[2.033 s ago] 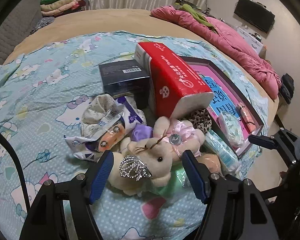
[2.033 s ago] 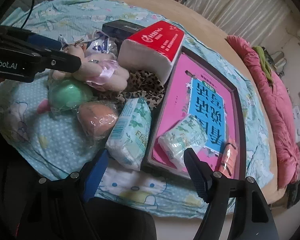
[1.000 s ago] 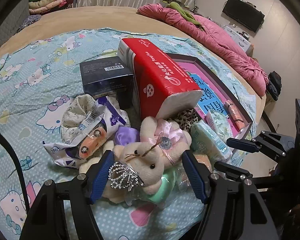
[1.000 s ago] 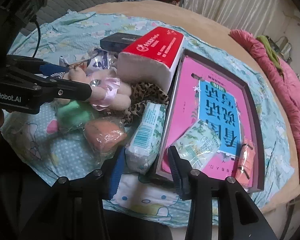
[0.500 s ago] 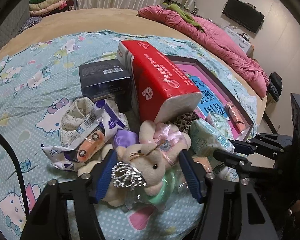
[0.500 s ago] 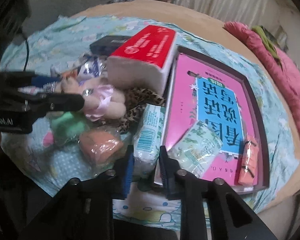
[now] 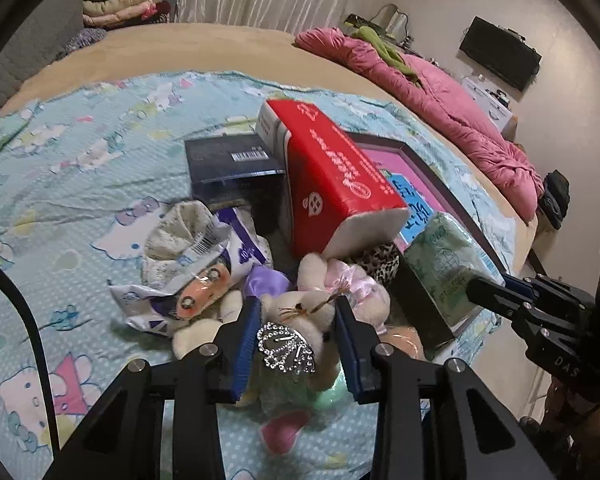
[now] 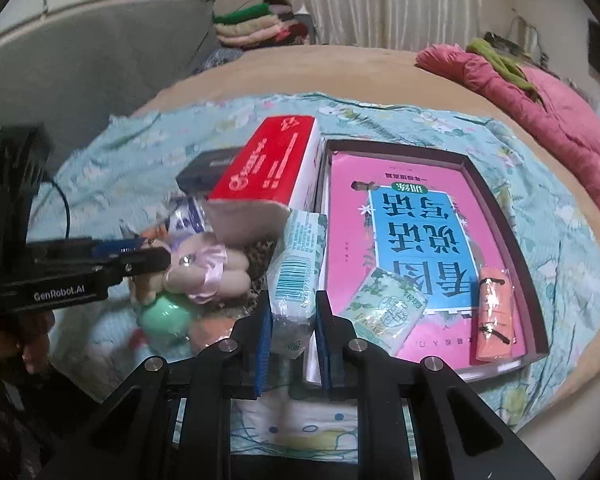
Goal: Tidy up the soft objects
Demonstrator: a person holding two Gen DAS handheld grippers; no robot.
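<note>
My left gripper (image 7: pixel 296 344) is shut on a cream plush bunny (image 7: pixel 300 320) with a rhinestone tiara, in the pile on the bed. My right gripper (image 8: pixel 292 340) is shut on a green tissue pack (image 8: pixel 300 256) and holds it lifted beside the dark tray (image 8: pixel 500 216); the pack also shows in the left wrist view (image 7: pixel 444 256). A second plush with a pink bow (image 8: pixel 204 268) lies by a green ball (image 8: pixel 164 316) and an orange ball (image 7: pixel 404 340). The tray holds a pink book (image 8: pixel 352 220), another tissue pack (image 8: pixel 392 312) and an orange pack (image 8: pixel 496 312).
A red tissue box (image 7: pixel 332 184) leans on a dark box (image 7: pixel 232 168). A leopard-print cloth (image 7: pixel 380 260), a purple wrapper (image 7: pixel 204 276) and a sock (image 7: pixel 176 232) lie in the pile. A pink quilt (image 7: pixel 440 100) lies at the far right. The bed edge is near.
My left gripper has closed on the plush bunny. My right gripper has closed on the green tissue pack and lifted it off the bed.
</note>
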